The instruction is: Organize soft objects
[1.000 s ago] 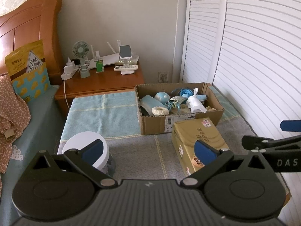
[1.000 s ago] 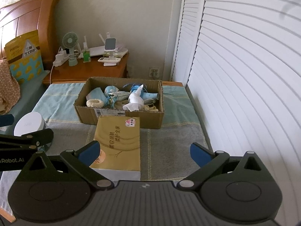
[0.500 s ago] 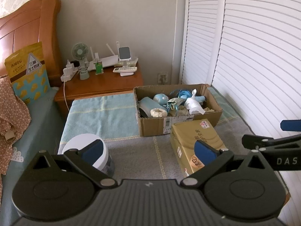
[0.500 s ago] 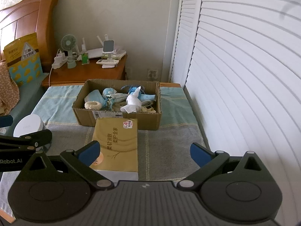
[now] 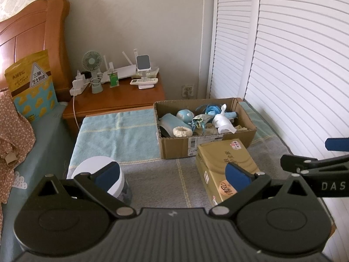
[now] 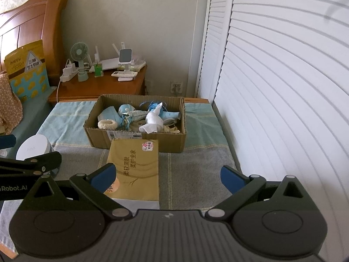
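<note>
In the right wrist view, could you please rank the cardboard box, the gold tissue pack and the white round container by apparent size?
1. cardboard box
2. gold tissue pack, nearer the camera, so unsure
3. white round container

Both wrist cams face fwd over shared cardboard box point(image 5: 205, 146) point(image 6: 135, 138) (side by side)
</note>
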The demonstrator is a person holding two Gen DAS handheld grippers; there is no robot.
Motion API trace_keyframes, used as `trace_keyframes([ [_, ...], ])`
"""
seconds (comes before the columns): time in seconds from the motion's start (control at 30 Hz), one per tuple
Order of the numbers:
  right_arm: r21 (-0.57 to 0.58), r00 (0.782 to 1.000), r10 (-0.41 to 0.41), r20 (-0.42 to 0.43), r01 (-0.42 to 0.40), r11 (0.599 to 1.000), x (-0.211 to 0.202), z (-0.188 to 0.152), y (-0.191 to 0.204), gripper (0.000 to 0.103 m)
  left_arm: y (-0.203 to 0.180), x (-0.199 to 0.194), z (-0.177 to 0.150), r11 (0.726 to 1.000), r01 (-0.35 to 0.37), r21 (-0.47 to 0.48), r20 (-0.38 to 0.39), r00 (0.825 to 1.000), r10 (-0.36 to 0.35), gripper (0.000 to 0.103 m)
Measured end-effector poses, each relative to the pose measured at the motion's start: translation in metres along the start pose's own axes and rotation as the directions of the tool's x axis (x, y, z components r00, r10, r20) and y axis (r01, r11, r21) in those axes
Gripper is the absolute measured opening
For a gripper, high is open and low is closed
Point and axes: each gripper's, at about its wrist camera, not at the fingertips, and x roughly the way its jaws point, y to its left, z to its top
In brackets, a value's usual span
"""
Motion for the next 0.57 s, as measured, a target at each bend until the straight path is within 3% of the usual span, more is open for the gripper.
trace_keyframes([
  [0.57, 0.003, 1.0, -0.001, 0.004, 0.001, 1.0, -0.0032, -0.0002, -0.0003, 0.103, -0.0006, -0.0005, 0.0005, 1.0, 0.001, 0.001, 0.002, 1.0, -0.001, 0.102],
])
